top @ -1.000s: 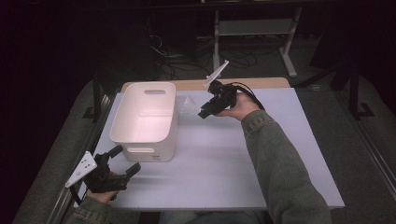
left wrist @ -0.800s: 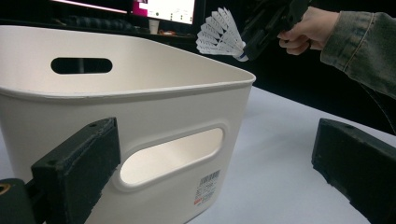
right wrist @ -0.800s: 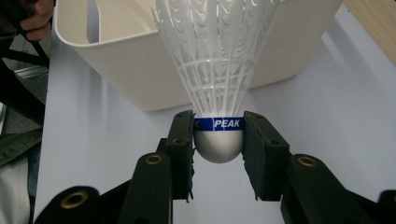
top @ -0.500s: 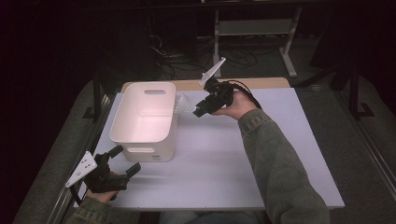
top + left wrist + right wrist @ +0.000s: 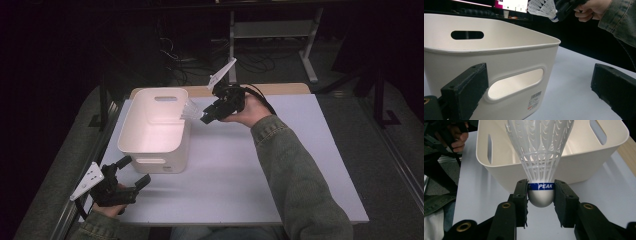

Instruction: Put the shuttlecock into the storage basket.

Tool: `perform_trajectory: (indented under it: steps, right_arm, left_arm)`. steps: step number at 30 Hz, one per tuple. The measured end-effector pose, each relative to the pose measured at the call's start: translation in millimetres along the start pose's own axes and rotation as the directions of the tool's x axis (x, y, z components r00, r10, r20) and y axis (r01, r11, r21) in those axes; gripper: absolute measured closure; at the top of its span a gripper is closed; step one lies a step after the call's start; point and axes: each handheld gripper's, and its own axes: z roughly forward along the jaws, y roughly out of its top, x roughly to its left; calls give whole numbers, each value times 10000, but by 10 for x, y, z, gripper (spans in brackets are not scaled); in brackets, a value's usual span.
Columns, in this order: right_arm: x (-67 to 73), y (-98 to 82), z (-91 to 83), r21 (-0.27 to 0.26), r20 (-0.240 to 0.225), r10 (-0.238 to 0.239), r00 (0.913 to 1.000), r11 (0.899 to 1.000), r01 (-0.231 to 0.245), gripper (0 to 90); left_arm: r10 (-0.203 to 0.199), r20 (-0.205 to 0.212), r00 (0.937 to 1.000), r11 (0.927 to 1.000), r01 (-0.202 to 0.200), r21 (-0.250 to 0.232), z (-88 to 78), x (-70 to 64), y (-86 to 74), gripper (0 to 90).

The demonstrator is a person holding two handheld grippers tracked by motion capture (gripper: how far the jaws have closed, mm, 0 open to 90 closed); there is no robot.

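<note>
1. The right gripper (image 5: 541,197) is clamped on the white cork base of a shuttlecock (image 5: 539,157) (a blue band reading PEAK sits right at the pads).
2. The shuttlecock's feathered skirt points toward the white bin (image 5: 155,131), hanging in the air just beside the bin's right rim, above the desk (image 5: 240,175).
3. The left gripper (image 5: 131,172) rests near the bin's near-left corner, its jaws spread wide and holding nothing.
4. In the left gripper view the bin's slotted handle wall faces the jaws, close but not touching.
</note>
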Motion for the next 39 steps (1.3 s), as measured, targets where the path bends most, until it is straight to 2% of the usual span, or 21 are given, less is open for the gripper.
perform_trajectory:
  steps: [15, 23, 26, 28, 39]
  right_arm:
    - [116, 222, 28, -61, -119, -365, 9993, 9993, 365, 636]
    - [166, 341, 125, -47, -239, -545, 9982, 9985, 544, 637]
    - [185, 393, 158, -38, -298, -655, 9974, 9979, 654, 636]
    - [195, 423, 183, -71, -336, -752, 9966, 9972, 750, 636]
    - [221, 520, 314, -228, -562, -813, 9951, 9965, 801, 636]
  left_arm:
    - [41, -2, 10000, 10000, -41, 19, -1, 1, 1, 8]
    - [74, 3, 10000, 10000, -74, 28, -4, 2, 2, 8]
    - [-88, -13, 10000, 10000, 88, -6, -2, -6, -1, 8]
    - [-45, -10, 10000, 10000, 45, 9, -3, -5, 0, 8]
    - [-23, -11, 10000, 10000, 23, 30, -3, -5, 1, 8]
